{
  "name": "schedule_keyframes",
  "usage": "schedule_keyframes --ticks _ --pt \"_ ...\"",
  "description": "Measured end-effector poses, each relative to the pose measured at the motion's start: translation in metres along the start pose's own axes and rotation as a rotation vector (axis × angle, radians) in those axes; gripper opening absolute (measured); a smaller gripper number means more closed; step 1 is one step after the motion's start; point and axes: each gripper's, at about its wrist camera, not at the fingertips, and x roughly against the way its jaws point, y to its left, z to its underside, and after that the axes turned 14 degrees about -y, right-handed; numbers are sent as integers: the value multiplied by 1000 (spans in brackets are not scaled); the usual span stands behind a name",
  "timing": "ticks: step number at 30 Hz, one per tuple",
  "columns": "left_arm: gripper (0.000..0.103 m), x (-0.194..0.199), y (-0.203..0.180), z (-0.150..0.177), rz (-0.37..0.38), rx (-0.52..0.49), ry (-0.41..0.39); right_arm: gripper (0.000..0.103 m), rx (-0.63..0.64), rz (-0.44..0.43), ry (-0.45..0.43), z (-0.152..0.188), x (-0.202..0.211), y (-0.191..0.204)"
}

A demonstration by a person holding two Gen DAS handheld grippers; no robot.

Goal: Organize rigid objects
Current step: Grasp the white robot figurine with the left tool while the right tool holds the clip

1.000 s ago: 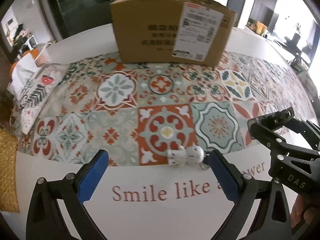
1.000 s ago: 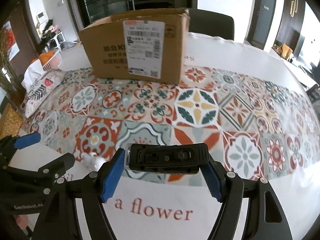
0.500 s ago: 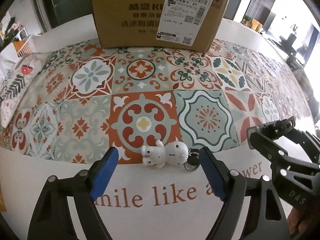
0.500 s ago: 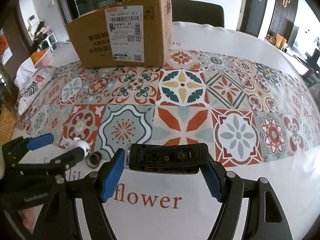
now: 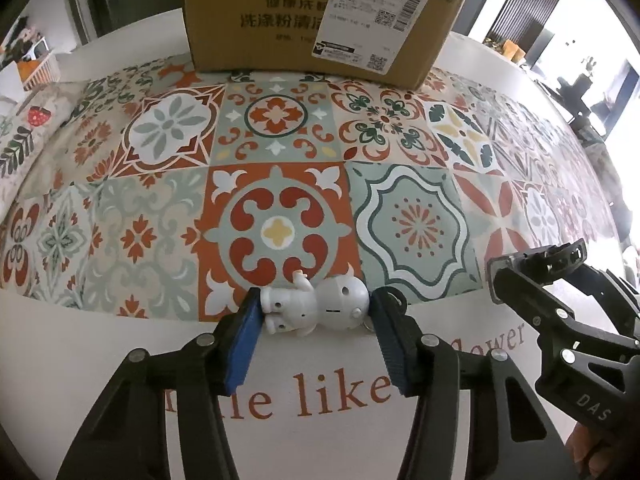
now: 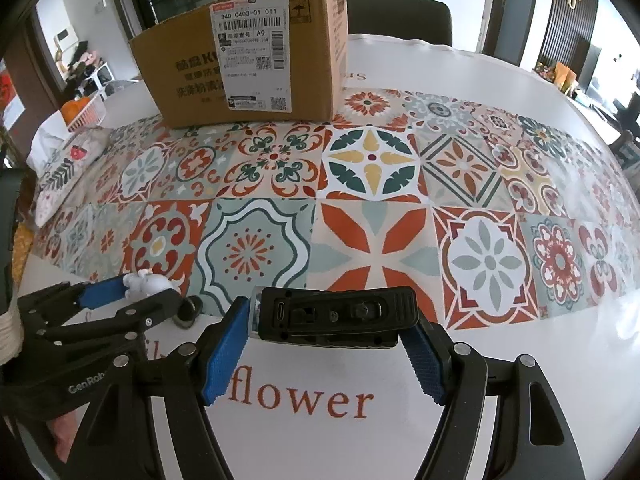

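Note:
A small white figurine keychain (image 5: 320,310) lies on its side at the near edge of the tiled pattern on the tablecloth (image 5: 280,200). My left gripper (image 5: 318,298) is closing on it, with one blue pad against its feet and the other against its head. The figurine (image 6: 146,282) and its metal ring (image 6: 186,312) also show in the right wrist view, low on the left. My right gripper (image 6: 328,312) is shut on a black rectangular device (image 6: 336,314), held crosswise just above the cloth to the right of the left gripper (image 6: 132,292).
A cardboard box (image 6: 244,60) with a shipping label stands at the far side of the table. A patterned cushion (image 6: 60,176) and a white basket (image 6: 84,112) sit off the left edge. A dark chair (image 6: 396,12) stands behind the table.
The left gripper has come down over the figurine and its jaws have narrowed from wide open to touching both ends. The right gripper still holds the black device, slightly lower.

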Motion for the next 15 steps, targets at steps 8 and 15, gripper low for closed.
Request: schedule_keyframes --ticks 8,15 --pt "54 19 5 -1 36 -1 -41 73 -1 -15 -8 0 7 7" --pt "54 42 5 -11 40 -10 -91 73 -5 -28 -45 -8 24 13"
